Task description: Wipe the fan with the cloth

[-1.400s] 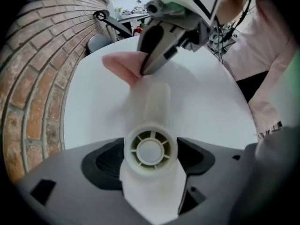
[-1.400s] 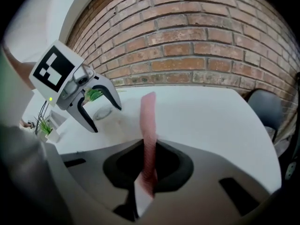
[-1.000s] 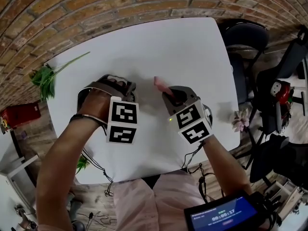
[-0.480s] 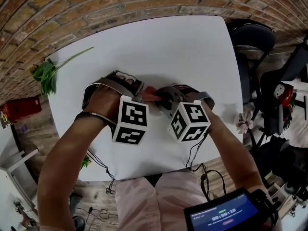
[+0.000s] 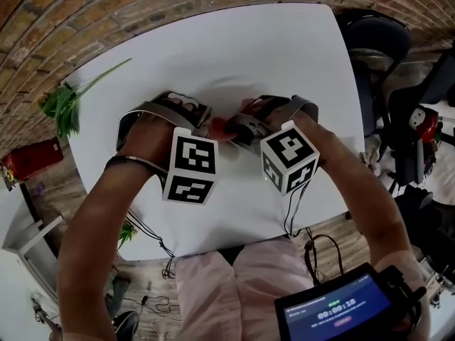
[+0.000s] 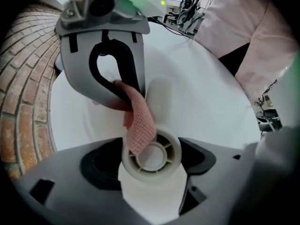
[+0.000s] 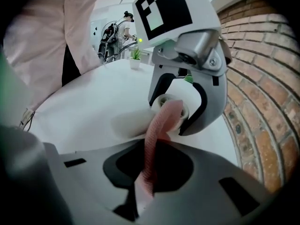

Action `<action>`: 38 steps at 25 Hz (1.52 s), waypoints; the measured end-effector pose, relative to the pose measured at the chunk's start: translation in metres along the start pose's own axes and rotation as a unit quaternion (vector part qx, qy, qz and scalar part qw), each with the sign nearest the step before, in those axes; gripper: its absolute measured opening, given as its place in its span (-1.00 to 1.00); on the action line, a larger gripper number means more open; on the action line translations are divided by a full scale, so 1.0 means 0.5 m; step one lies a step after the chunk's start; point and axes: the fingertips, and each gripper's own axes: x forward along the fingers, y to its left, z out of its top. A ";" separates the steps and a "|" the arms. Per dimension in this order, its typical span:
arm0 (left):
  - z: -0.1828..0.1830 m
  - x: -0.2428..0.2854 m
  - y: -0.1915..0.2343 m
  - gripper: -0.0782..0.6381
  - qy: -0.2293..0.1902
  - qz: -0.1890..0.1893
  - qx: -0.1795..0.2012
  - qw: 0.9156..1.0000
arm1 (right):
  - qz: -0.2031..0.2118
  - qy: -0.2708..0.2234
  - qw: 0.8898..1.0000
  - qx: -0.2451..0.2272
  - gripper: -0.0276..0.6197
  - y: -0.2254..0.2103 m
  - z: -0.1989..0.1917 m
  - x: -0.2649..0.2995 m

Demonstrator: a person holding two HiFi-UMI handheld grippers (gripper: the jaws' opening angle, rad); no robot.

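— White table (image 5: 284,55), brick wall (image 5: 106,13) along its far side. What have the tools got?

— Left gripper (image 6: 150,161): jaws closed on the fan (image 6: 150,191), a small white one, its round ribbed end turned toward the gripper's camera. Right gripper (image 7: 147,172): jaws pinched tight on the pink cloth (image 7: 157,125).

— And where do the two meet?

— Over the front middle of the table. The grippers face each other, tips close together. The cloth runs from the right jaws across to the fan and lies over its rim.

— Is the fan resting on the table?

— Cannot tell; it throws a soft shadow on the white top.

— Any writing?

— Black-and-white square markers on both cubes (image 5: 190,165). A screen (image 5: 341,311) at the person's lap shows timer digits, too blurred to read surely.

— Room to move?

— Bare table lies between the grippers and the wall, and to both sides. A green sprig (image 5: 67,105) lies at the left edge, well apart. The near edge runs just under the forearms. A dark chair (image 5: 373,48) stands past the right edge, and a red box (image 5: 32,163) sits off the left side.
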 end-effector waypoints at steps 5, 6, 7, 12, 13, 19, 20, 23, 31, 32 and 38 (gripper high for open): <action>-0.002 0.000 -0.001 0.25 -0.001 0.000 -0.004 1.000 | 0.010 0.000 1.000 0.006 -0.82 0.017 0.000 -0.004; -0.002 0.000 -0.001 0.25 -0.002 0.000 -0.005 1.000 | 0.013 0.001 1.000 0.008 -0.82 0.022 -0.001 -0.006; -0.003 0.000 -0.001 0.25 -0.002 0.001 -0.007 1.000 | 0.015 0.001 1.000 0.009 -0.82 0.026 -0.003 -0.008; -0.006 -0.001 0.002 0.25 -0.009 0.003 -0.025 1.000 | 0.017 0.005 1.000 0.018 -0.82 0.048 -0.011 -0.019; -0.006 -0.001 0.002 0.25 -0.010 0.003 -0.028 1.000 | 0.015 0.005 1.000 0.022 -0.82 0.051 -0.012 -0.021; -0.009 0.002 0.003 0.25 -0.004 0.003 -0.042 0.999 | 0.018 0.008 0.999 0.050 -0.82 0.075 -0.019 -0.029; -0.011 0.001 0.003 0.25 -0.003 0.003 -0.046 0.999 | 0.019 0.008 0.998 0.055 -0.82 0.081 -0.019 -0.031; -0.015 0.000 0.004 0.25 -0.005 0.004 -0.063 0.998 | 0.026 0.005 0.997 0.069 -0.82 0.104 -0.012 -0.036; -0.035 -0.001 0.009 0.25 -0.009 0.015 -0.160 0.987 | 0.006 -0.045 0.989 0.143 -0.81 0.152 0.070 -0.027; -0.039 -0.002 0.008 0.25 -0.014 0.019 -0.180 0.983 | 0.001 -0.051 0.986 0.157 -0.81 0.158 0.079 -0.030; -0.046 -0.076 0.014 0.34 -0.082 0.088 -0.288 0.950 | -0.030 -0.108 0.962 0.250 -0.80 0.180 0.106 -0.079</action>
